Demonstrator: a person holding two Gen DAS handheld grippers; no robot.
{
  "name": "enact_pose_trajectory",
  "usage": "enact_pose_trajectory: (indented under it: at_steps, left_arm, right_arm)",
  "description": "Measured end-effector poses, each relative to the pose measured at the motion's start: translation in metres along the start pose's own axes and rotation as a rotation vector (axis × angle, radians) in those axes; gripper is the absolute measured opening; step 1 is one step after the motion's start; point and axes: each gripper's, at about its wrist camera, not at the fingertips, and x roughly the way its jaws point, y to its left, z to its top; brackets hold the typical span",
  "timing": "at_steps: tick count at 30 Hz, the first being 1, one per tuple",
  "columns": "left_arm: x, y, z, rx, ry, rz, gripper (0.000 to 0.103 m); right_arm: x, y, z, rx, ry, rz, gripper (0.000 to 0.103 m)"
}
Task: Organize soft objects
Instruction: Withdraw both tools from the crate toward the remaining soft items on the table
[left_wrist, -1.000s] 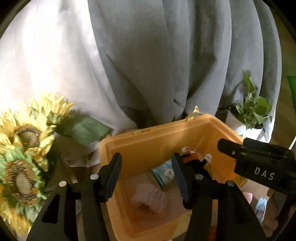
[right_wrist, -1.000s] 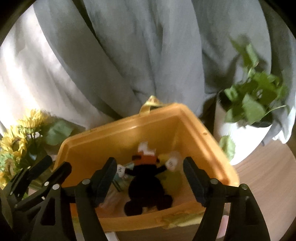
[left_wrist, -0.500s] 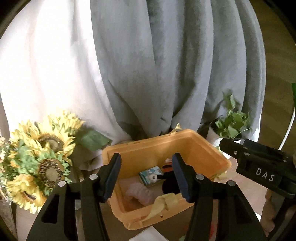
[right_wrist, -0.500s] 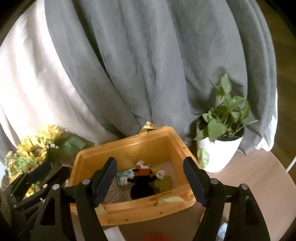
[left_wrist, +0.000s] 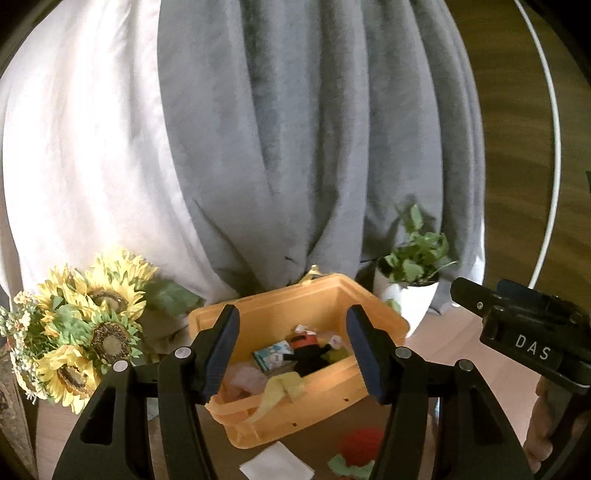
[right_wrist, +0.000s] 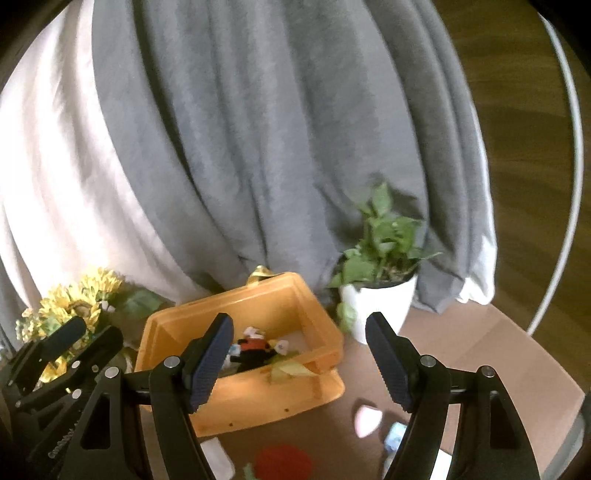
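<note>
An orange bin (left_wrist: 280, 301) (right_wrist: 236, 301) stands on the brown table. Inside lie a black plush toy with a red middle (left_wrist: 308, 356) (right_wrist: 255, 350), a pink fluffy piece (left_wrist: 242, 376), a blue-and-white packet (left_wrist: 273, 354) and a yellow cloth (left_wrist: 280, 387) (right_wrist: 290, 369) draped over the near rim. My left gripper (left_wrist: 292, 317) hovers above and short of the bin, its jaws opening with nothing between them. My right gripper (right_wrist: 298, 321) is open and empty, also back from the bin. On the table in front lie a red-and-green soft thing (left_wrist: 360, 441) (right_wrist: 282, 461), a pink piece (right_wrist: 367, 415) and a pale blue one (right_wrist: 395, 439).
Sunflowers (left_wrist: 92, 332) (right_wrist: 74, 306) stand left of the bin and a potted plant in a white pot (left_wrist: 413, 280) (right_wrist: 380, 291) to its right. Grey and white curtains (left_wrist: 295, 147) hang behind. A white square (left_wrist: 277, 467) lies near the bin's front.
Both grippers have pulled back and risen from the bin, which now looks smaller and farther off. The table's loose soft things have come into view below.
</note>
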Motion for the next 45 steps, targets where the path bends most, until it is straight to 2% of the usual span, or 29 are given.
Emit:
enact_pose_trajectory:
  at_steps: [9,11,15,28,45]
  left_arm:
    - [-0.019,-0.016,-0.011,0.007,0.005,-0.064,0.059]
    - [-0.022,-0.019,-0.016,0.016,0.011,-0.068,0.060]
    - [-0.027,-0.024,-0.029,0.030,0.027,-0.094,0.060]
    - [-0.027,-0.037,-0.076,0.099,0.107,-0.146,0.062]
    - [0.000,-0.051,-0.128,0.132,0.252,-0.187,0.062]
  right_arm:
    - [-0.033,-0.020,-0.013,0.061,-0.024,-0.070,0.079]
    - [-0.041,-0.024,-0.018,0.074,-0.037,-0.092,0.083]
    - [-0.054,-0.030,-0.029,0.084,-0.050,-0.148,0.084]
    - [-0.070,-0.040,-0.076,0.091,0.023,-0.213,0.084]
    - [-0.058,-0.054,-0.136,0.119,0.147,-0.261,0.084]
